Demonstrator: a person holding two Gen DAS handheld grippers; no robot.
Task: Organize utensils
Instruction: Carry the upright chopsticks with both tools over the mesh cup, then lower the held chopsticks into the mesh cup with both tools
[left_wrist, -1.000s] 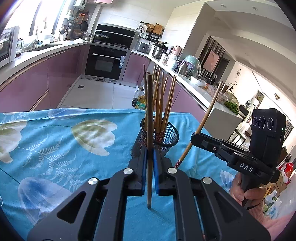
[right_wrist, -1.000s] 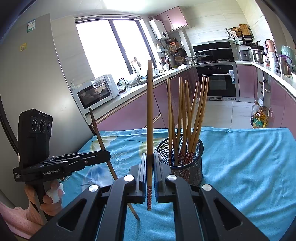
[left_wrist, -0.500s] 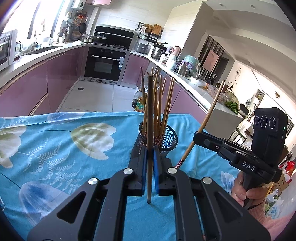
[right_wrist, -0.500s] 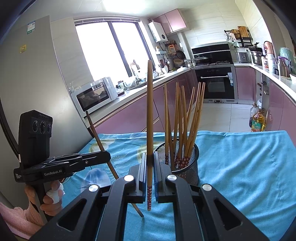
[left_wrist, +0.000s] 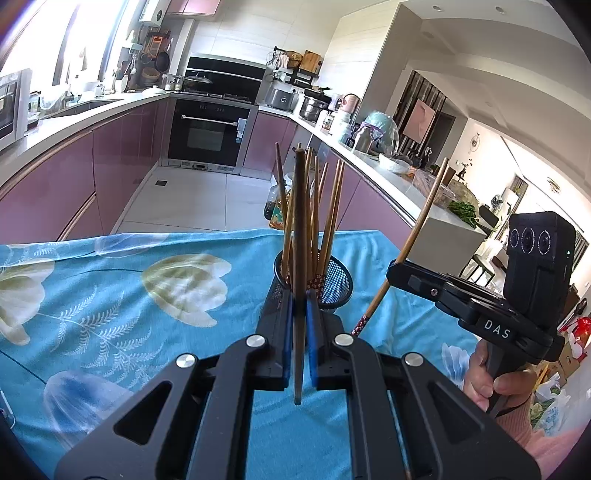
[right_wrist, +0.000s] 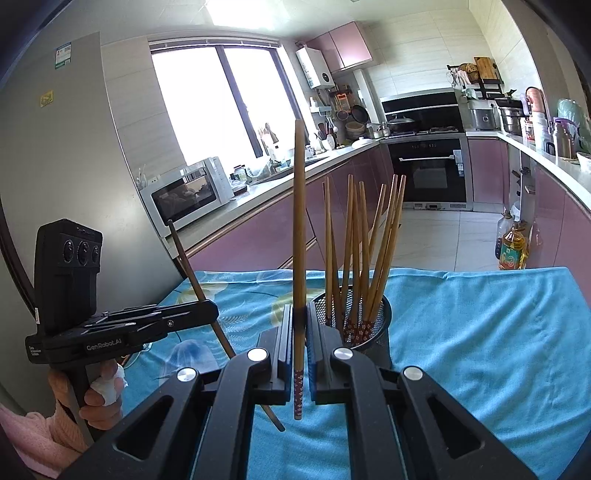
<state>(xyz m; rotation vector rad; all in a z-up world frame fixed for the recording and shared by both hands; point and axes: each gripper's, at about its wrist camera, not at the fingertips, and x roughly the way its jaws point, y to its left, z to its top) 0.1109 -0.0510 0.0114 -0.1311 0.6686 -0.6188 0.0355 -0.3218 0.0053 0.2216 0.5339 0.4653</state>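
Observation:
A black mesh holder (left_wrist: 334, 282) stands on the blue tablecloth (left_wrist: 110, 295) with several wooden chopsticks (left_wrist: 332, 214) upright in it; the holder also shows in the right wrist view (right_wrist: 373, 321). My left gripper (left_wrist: 298, 306) is shut on one plain chopstick (left_wrist: 300, 236), held upright just in front of the holder. My right gripper (right_wrist: 300, 325) is shut on another chopstick (right_wrist: 299, 229) with a red patterned lower end, held upright to the left of the holder. Each gripper shows in the other's view, the right gripper (left_wrist: 395, 267) and the left gripper (right_wrist: 210, 312).
The table edge lies behind the holder, with kitchen floor and pink cabinets (left_wrist: 55, 177) beyond. An oil bottle (right_wrist: 511, 245) stands on the floor. A fridge (right_wrist: 74, 147) is to the left and a microwave (right_wrist: 184, 192) sits on the counter.
Both grippers have lifted a little and drawn slightly back from the holder, each still holding its chopstick upright.

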